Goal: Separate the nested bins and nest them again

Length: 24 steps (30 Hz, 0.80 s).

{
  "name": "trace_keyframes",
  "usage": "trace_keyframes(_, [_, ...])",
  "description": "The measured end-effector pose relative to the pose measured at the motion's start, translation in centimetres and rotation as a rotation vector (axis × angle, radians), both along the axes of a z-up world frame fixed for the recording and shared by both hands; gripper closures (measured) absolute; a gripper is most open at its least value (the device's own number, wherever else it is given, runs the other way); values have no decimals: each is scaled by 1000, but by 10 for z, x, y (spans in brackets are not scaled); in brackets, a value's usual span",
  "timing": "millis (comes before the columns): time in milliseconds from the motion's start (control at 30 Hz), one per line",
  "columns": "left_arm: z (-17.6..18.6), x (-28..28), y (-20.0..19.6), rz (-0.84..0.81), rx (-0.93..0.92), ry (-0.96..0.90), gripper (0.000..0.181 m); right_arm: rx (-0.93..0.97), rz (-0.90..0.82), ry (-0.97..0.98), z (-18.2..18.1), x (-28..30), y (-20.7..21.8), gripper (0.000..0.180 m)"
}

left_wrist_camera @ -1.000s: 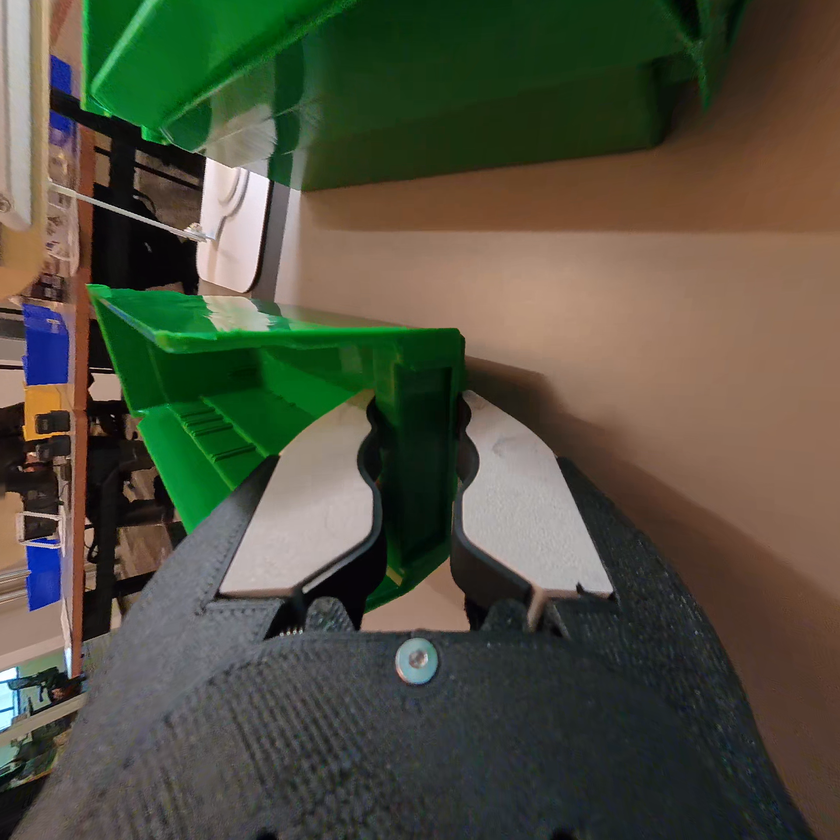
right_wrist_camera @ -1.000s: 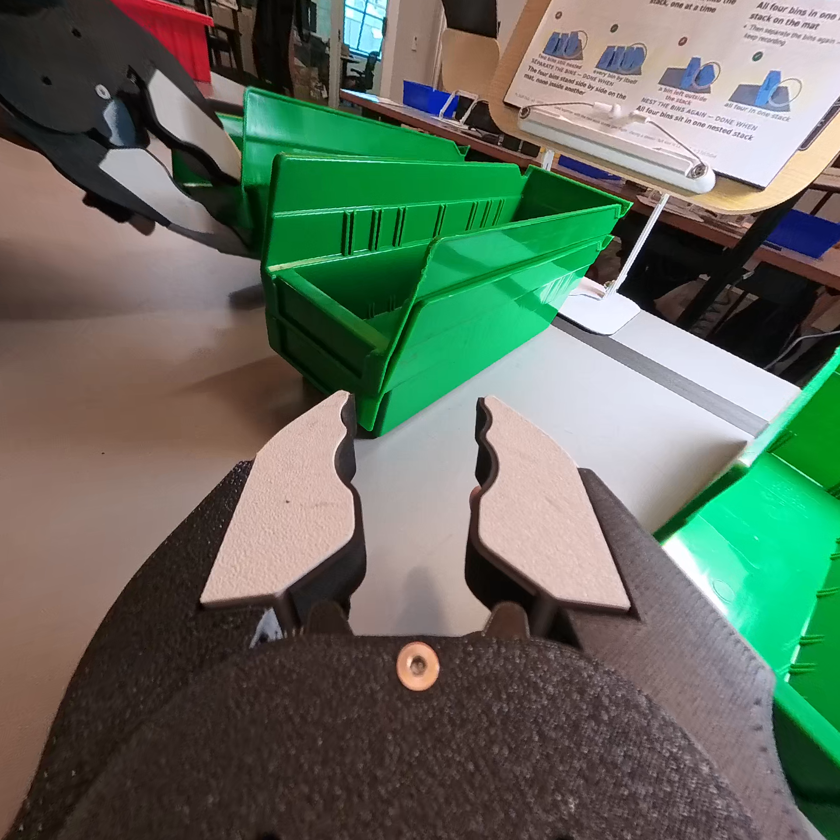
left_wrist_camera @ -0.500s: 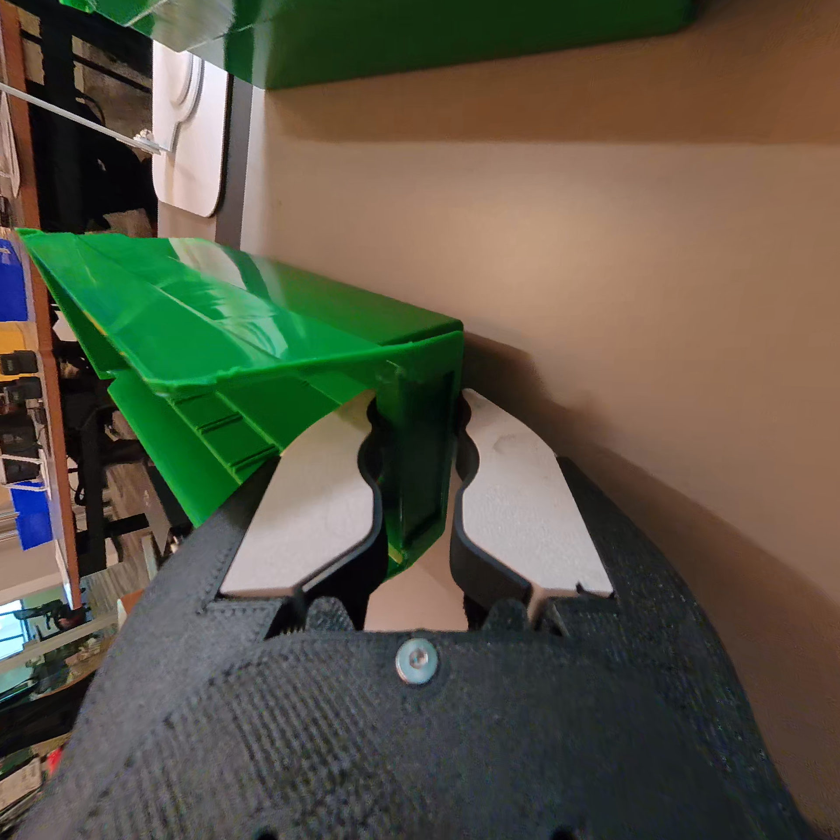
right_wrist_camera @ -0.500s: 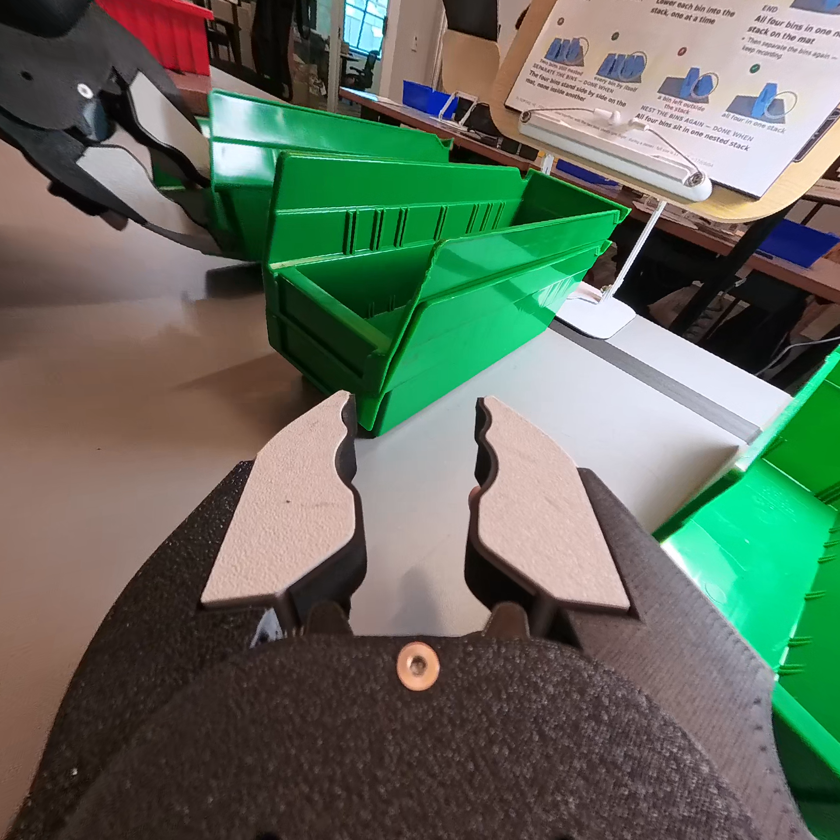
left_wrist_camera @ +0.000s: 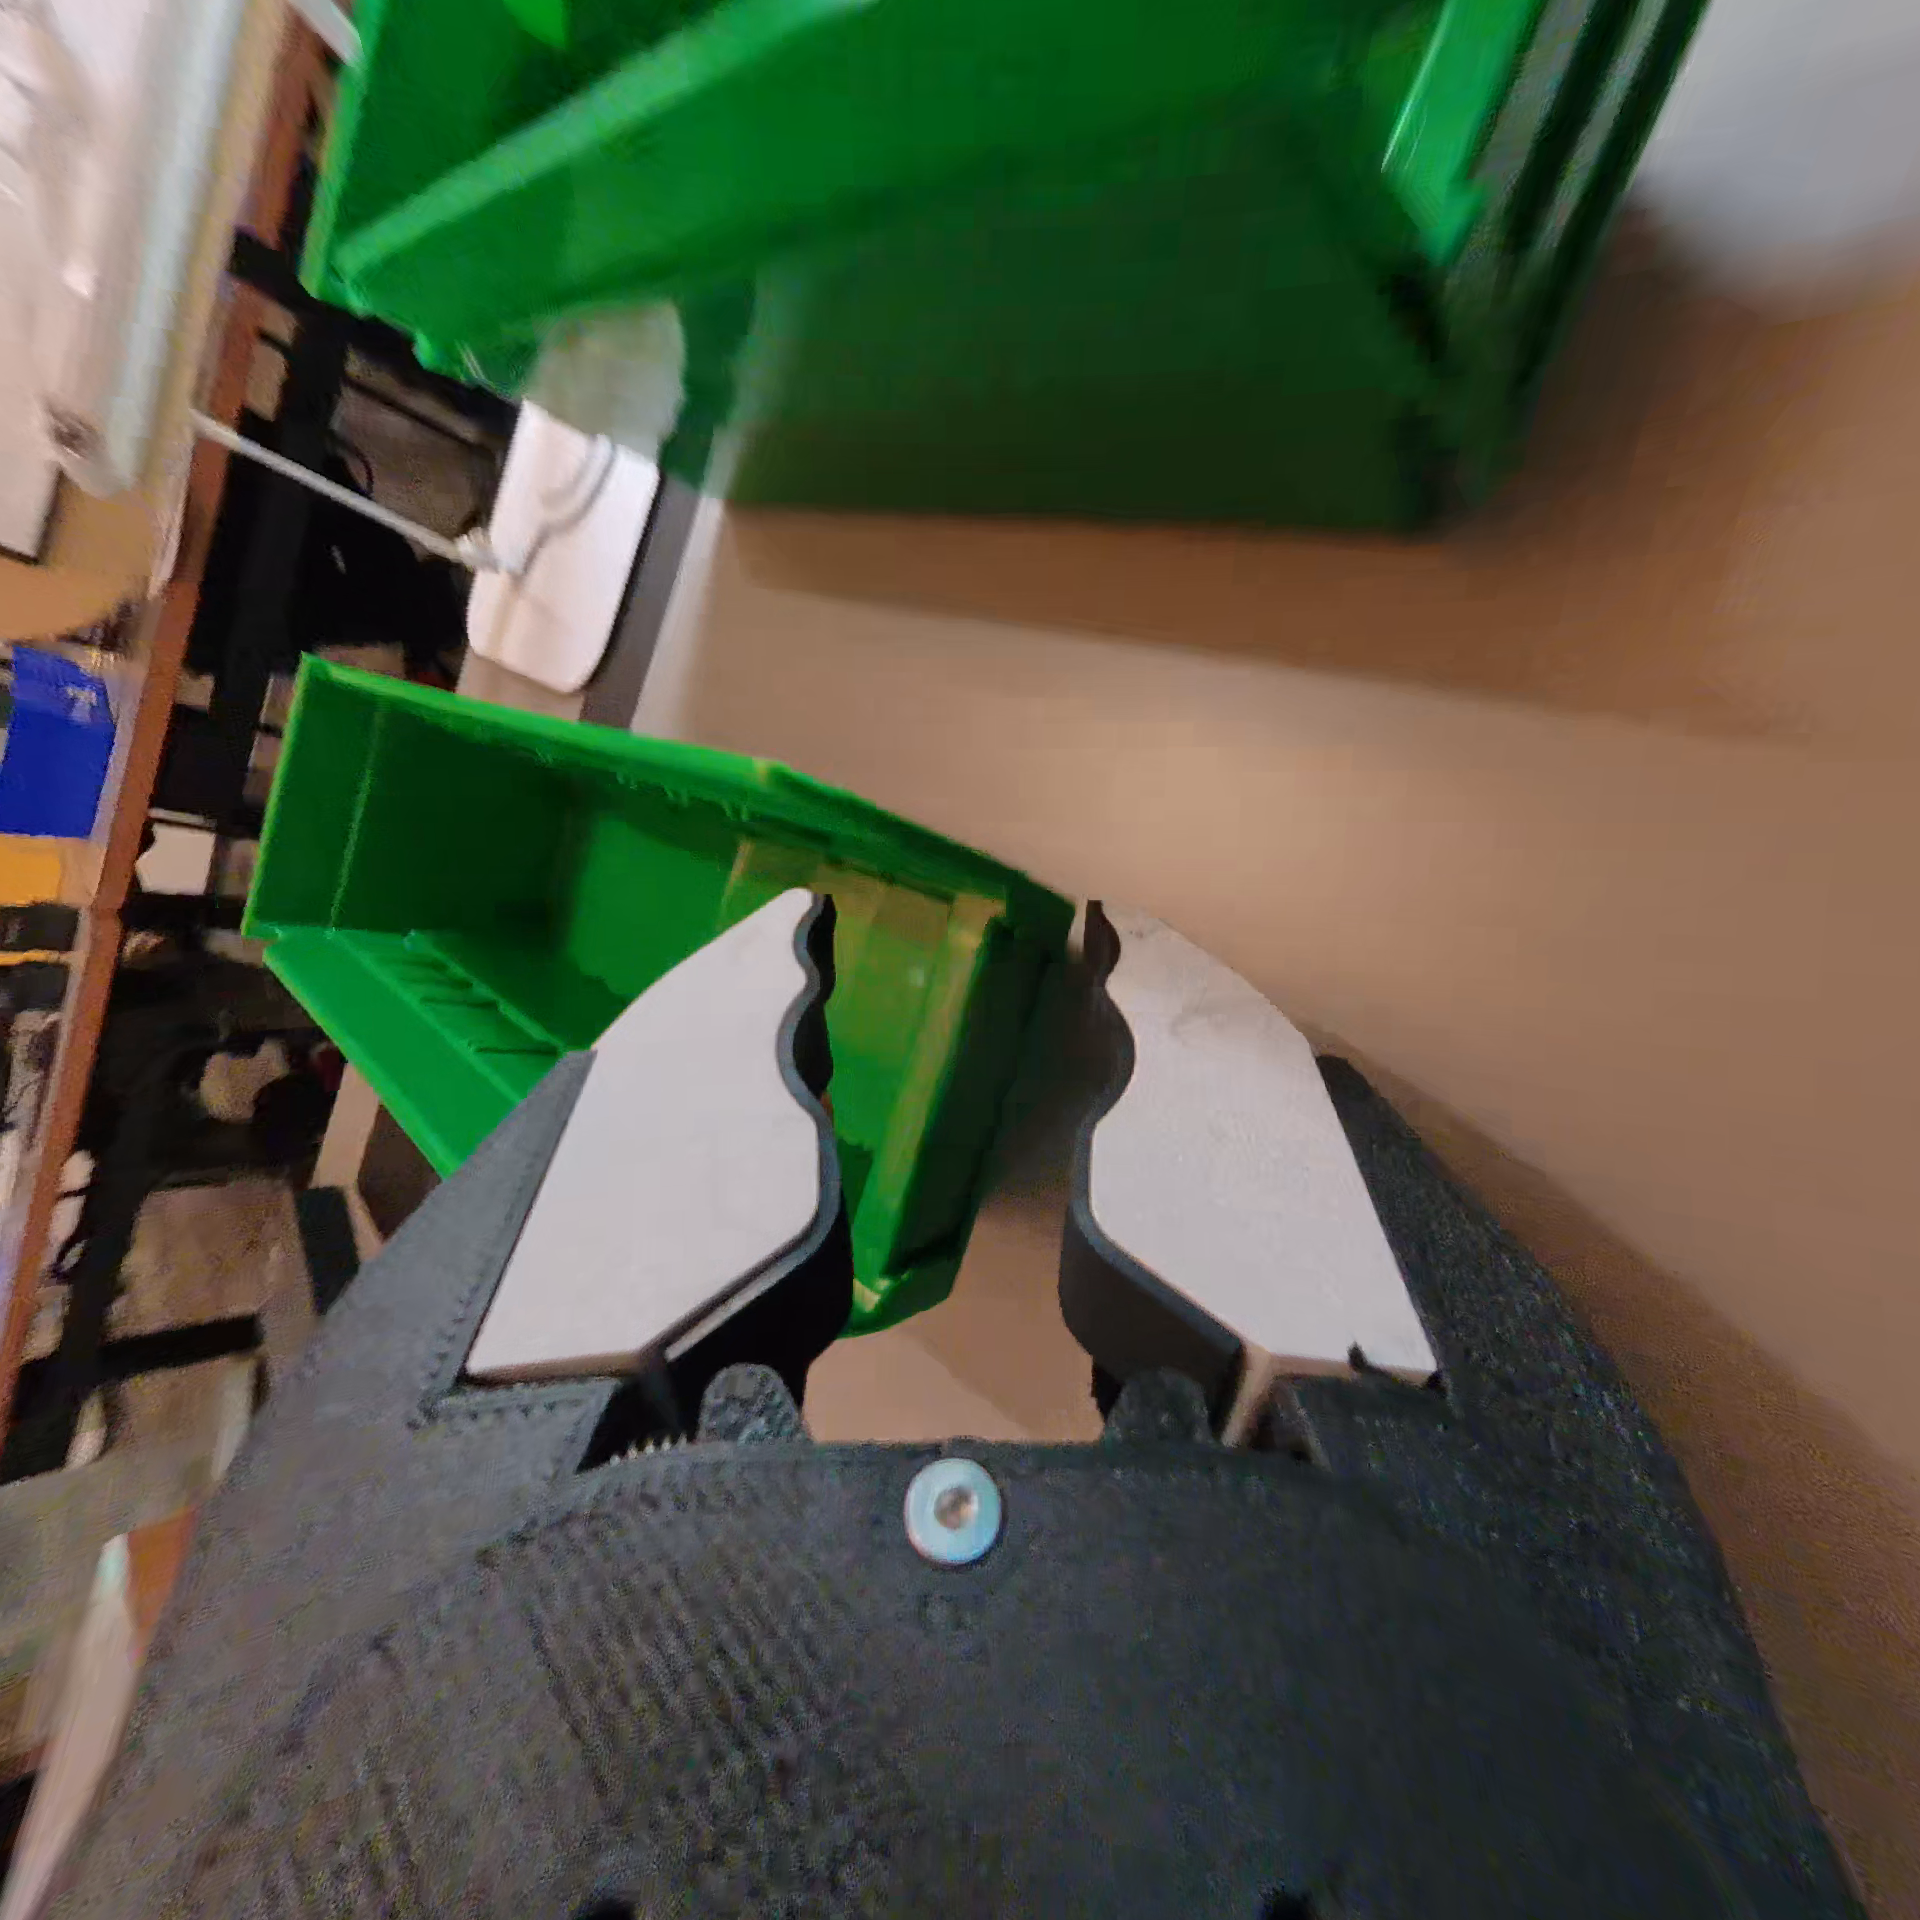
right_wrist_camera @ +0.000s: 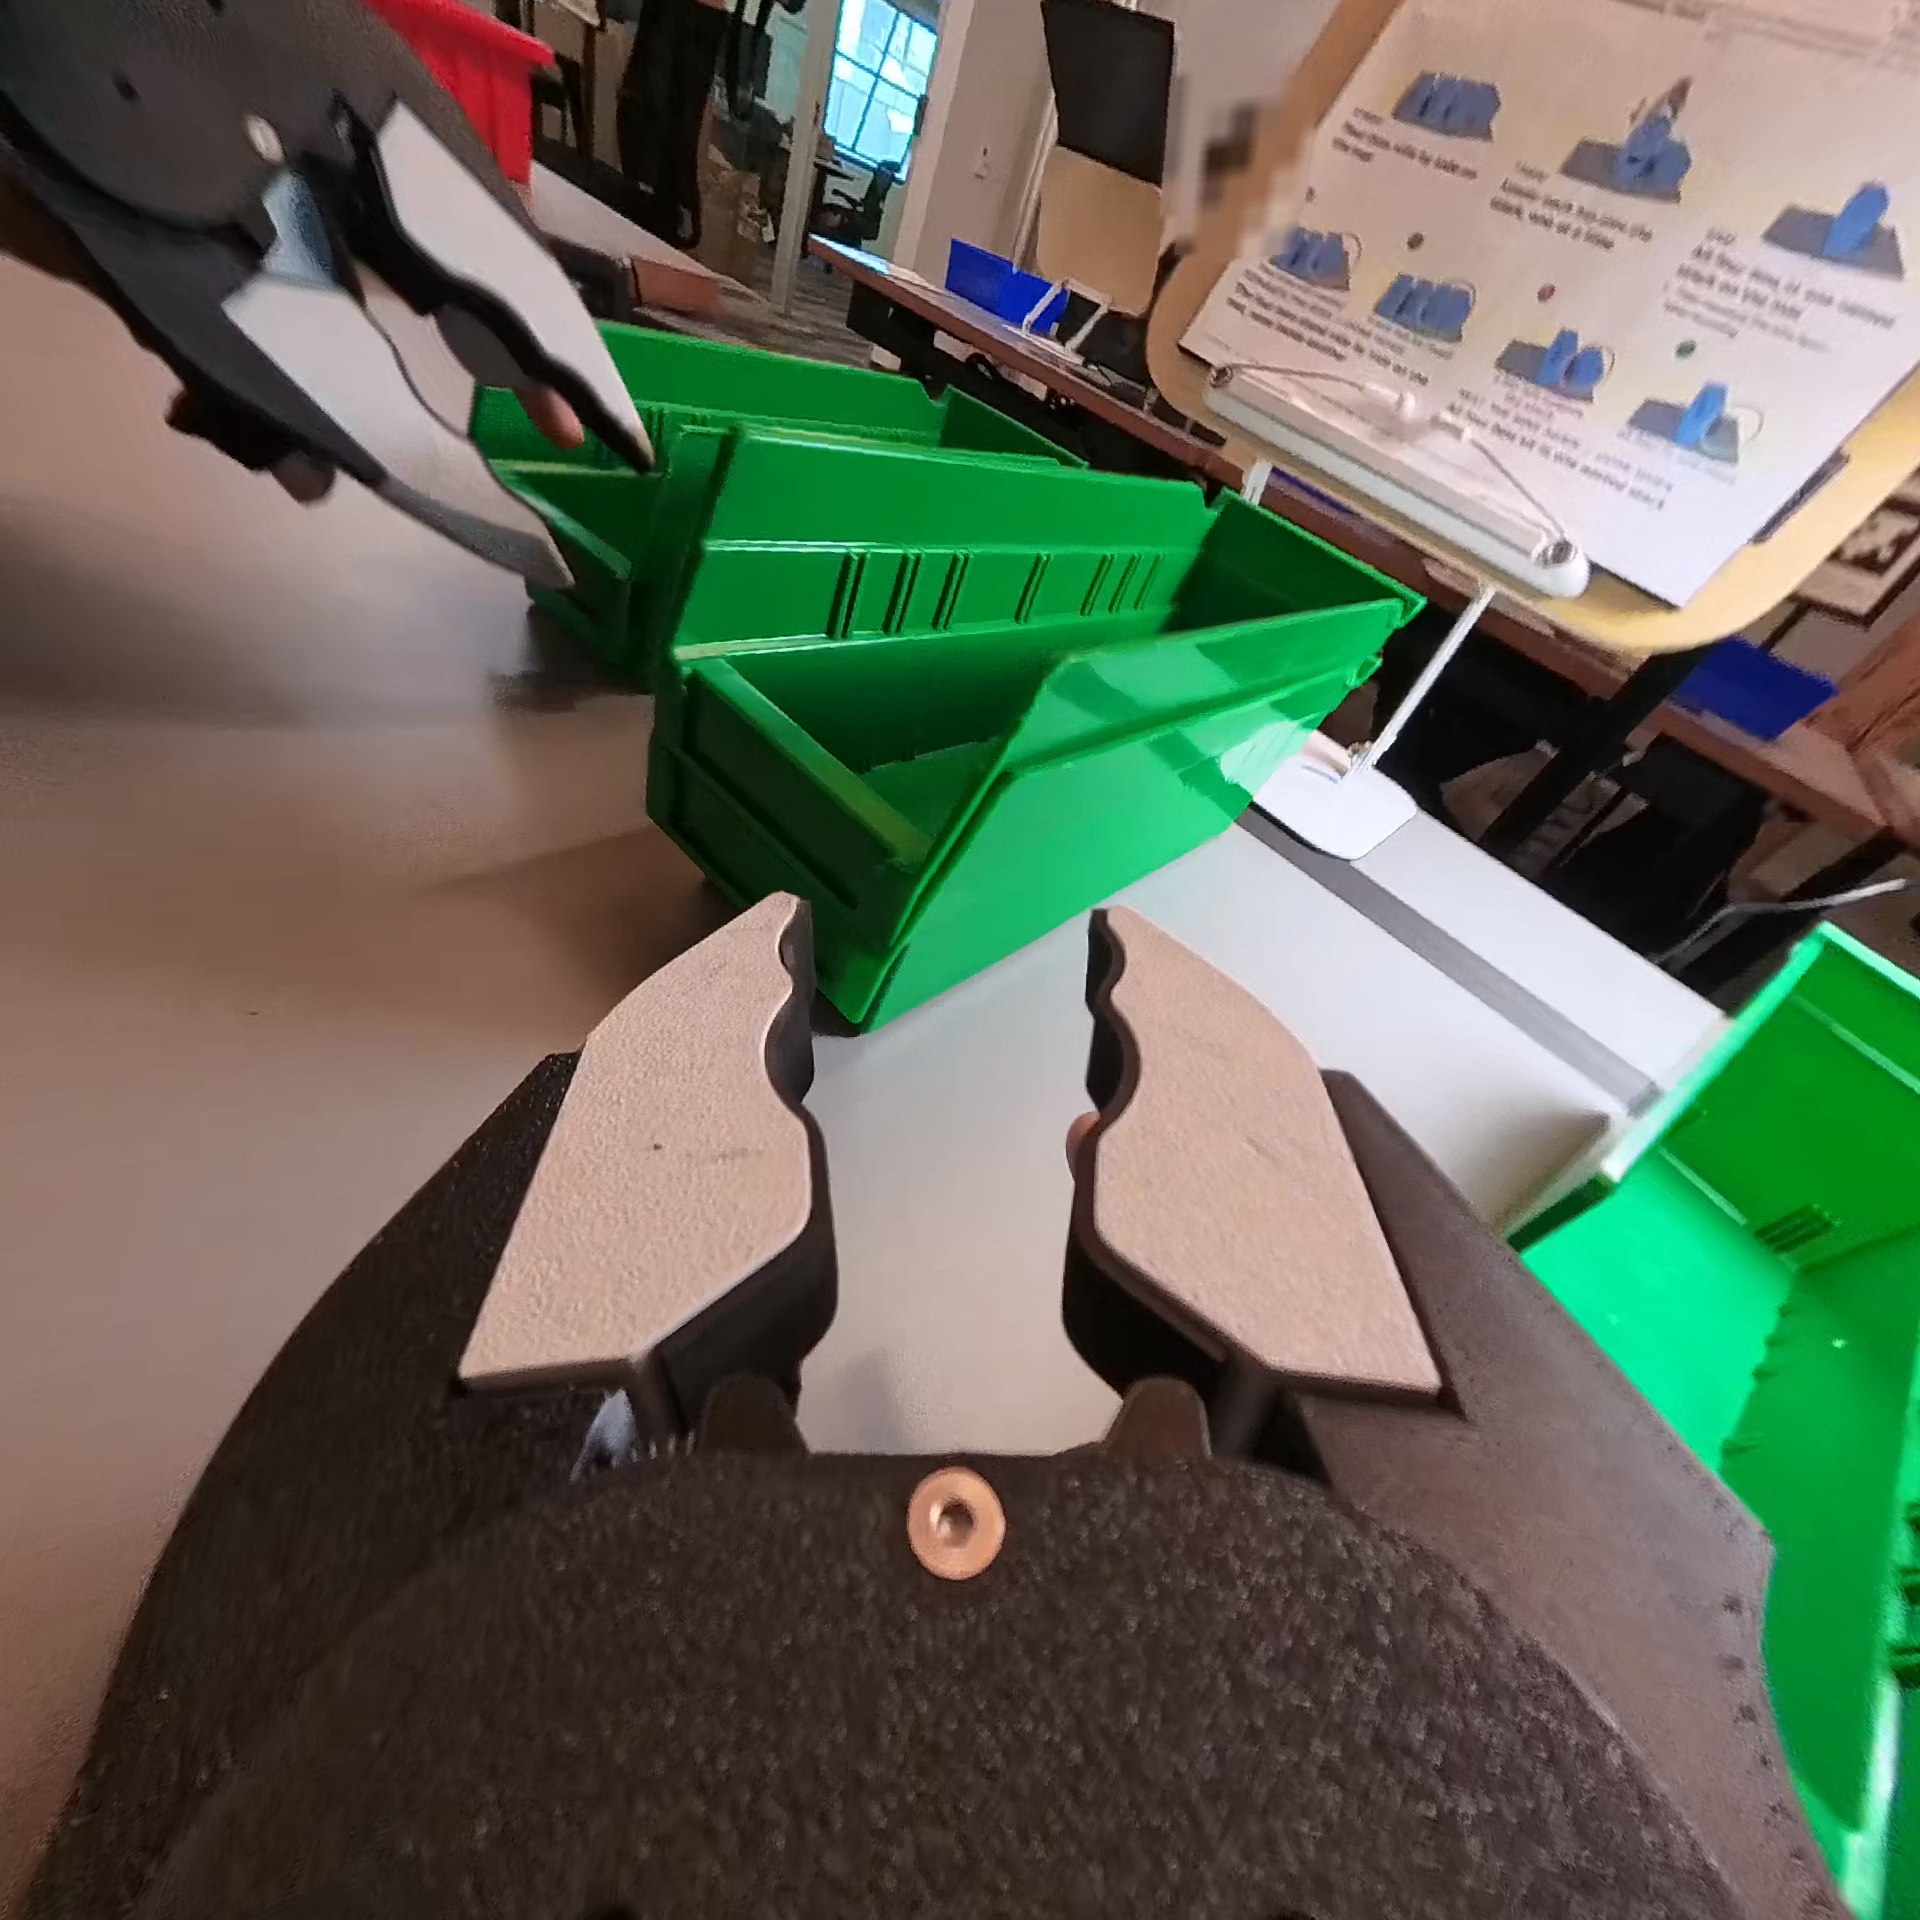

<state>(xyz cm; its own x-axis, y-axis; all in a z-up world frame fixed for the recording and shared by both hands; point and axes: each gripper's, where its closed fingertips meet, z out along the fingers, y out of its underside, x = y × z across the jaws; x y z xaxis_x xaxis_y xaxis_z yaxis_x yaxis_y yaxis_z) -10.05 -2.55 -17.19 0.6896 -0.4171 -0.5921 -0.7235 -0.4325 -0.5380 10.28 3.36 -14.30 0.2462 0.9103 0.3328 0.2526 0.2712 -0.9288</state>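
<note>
Several green bins are on the table. In the left wrist view, one single bin [left_wrist_camera: 499,904] lies with its end wall between the fingers of my left gripper [left_wrist_camera: 951,914]. The jaws are open, with a gap at the right finger. A nested pair of bins [left_wrist_camera: 1039,312] stands beyond it. In the right wrist view, my right gripper [right_wrist_camera: 948,920] is open and empty, just short of the nested pair [right_wrist_camera: 1039,748]. The left gripper [right_wrist_camera: 603,520] straddles the single bin [right_wrist_camera: 790,405] behind that pair. Another bin [right_wrist_camera: 1766,1351] lies at the right.
An instruction board [right_wrist_camera: 1558,260] on a wire stand with a white base [right_wrist_camera: 1340,810] stands behind the bins, near the table's far edge. The base also shows in the left wrist view [left_wrist_camera: 561,561]. A red bin [right_wrist_camera: 468,83] and other tables are farther back. The gap from one gripper's tips to the other's is roughly 20 centimeters.
My left gripper has opened and let go of the single bin's end wall, and its view has swung so the nested pair shows again. My right gripper stays open and has shifted slightly.
</note>
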Motion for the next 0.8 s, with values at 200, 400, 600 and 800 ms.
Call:
trace_keyframes(200, [7,42,-17,-61,37,-309,136,144,105,-152,14,-21,-27,132])
trace_keyframes(400, [-16,70,-15,-101,-13,-413,135,388,216,-583,17,-60,-49,136])
trace_keyframes(600, [-13,81,-23,-117,-2,-536,137,408,183,-972,-26,-82,-19,135])
trace_keyframes(800, [-15,79,-32,-130,-7,-572,137,341,196,-1092,-47,-84,-15,150])
